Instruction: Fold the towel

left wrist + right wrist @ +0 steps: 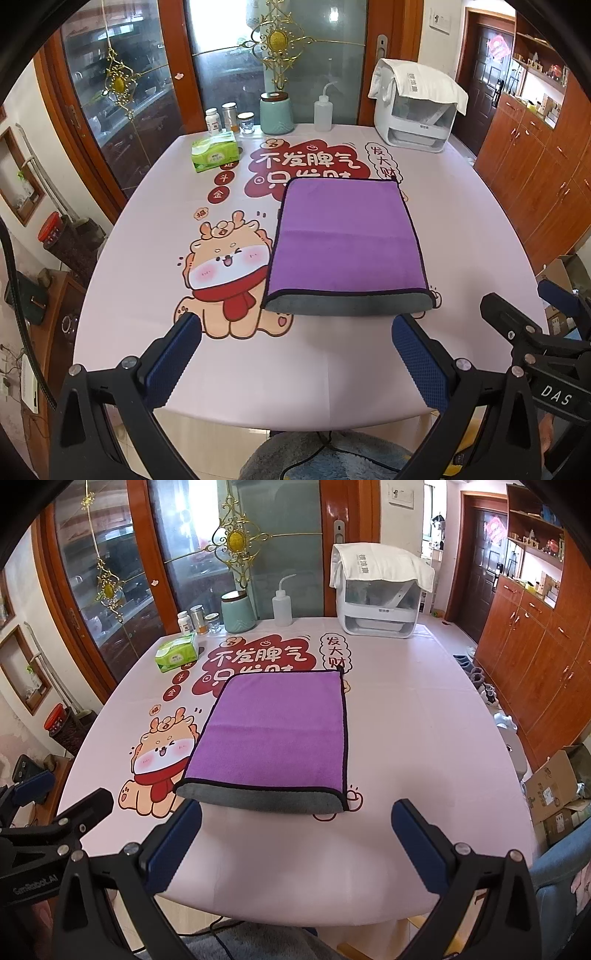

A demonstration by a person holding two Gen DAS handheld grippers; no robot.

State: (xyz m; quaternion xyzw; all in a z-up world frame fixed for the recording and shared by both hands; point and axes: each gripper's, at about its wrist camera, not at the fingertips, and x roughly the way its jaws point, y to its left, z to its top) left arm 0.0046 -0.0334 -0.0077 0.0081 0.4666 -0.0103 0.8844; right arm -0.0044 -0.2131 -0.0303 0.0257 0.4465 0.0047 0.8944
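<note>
Here the towel [347,240] lies flat in the middle of the tabletop [332,365], folded over, with its purple side up and a grey band of the under layer showing along the near edge. It covers part of the red print with Chinese characters, and a cartoon animal [225,273] drawn on the cloth sits just beside its left edge.

My left gripper [297,354] hovers above the near part of the tabletop, its two blue fingers spread wide and holding nothing; the towel's near edge is just ahead of the fingertips, not touching them. My right gripper [295,834] is in the same way: wide apart, empty, a little before the grey edge of the towel. Each gripper appears at the side of the other's view.

Farther back, a green tissue pack [214,151] lies near the left far corner. Behind it, along the far edge, stand some small jars [229,118], a pale green canister [276,112] and a plastic squeeze bottle [323,110]. At the far right there is a white appliance [415,110] with a white cloth over its top.
</note>
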